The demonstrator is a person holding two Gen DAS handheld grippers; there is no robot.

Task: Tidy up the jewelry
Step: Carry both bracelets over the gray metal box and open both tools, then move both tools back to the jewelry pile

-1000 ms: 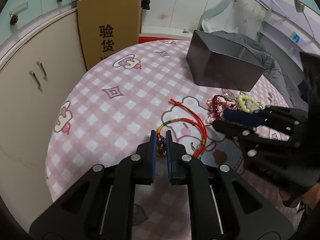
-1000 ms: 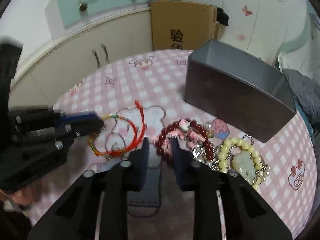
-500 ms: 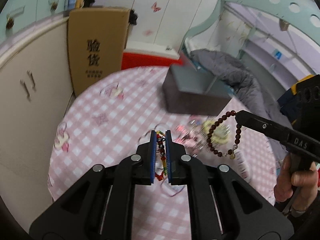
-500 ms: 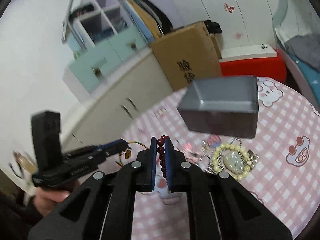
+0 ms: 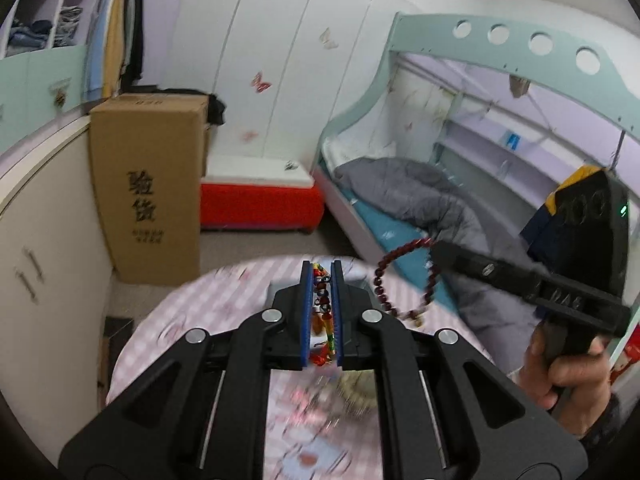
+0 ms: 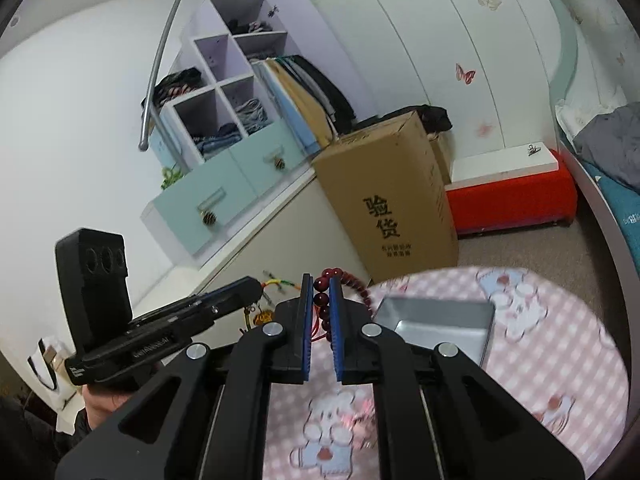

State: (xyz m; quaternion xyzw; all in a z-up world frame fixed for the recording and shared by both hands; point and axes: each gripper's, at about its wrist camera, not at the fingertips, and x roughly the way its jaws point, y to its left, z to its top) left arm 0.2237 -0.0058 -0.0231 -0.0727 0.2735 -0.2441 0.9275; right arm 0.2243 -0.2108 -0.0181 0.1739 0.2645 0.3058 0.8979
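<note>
My left gripper point(image 5: 321, 271) is shut on a red cord bracelet point(image 5: 323, 300) with coloured beads, which dangles between the blue pads above the pink checked table point(image 5: 224, 292). My right gripper point(image 6: 321, 280) is shut on a dark red bead bracelet point(image 6: 322, 301). In the left wrist view that bead loop point(image 5: 384, 280) hangs from the right gripper point(image 5: 437, 251), to the right of mine and off the table. In the right wrist view the left gripper point(image 6: 256, 286) is at the left with the cord bracelet point(image 6: 277, 282). An open grey box point(image 6: 436, 320) stands on the table point(image 6: 540, 344).
Blurred loose jewelry, a pale bead bracelet point(image 5: 356, 392) among it, lies on the cloth under the grippers. Beyond the table are a tall cardboard box point(image 5: 148, 184), a red chest point(image 5: 260, 204), a bed with a grey quilt point(image 5: 420, 192) and a cupboard point(image 5: 40, 248).
Both grippers rose off the table, each lifting its bracelet clear. The right gripper shut on the bead bracelet. Both views tilted up toward the room.
</note>
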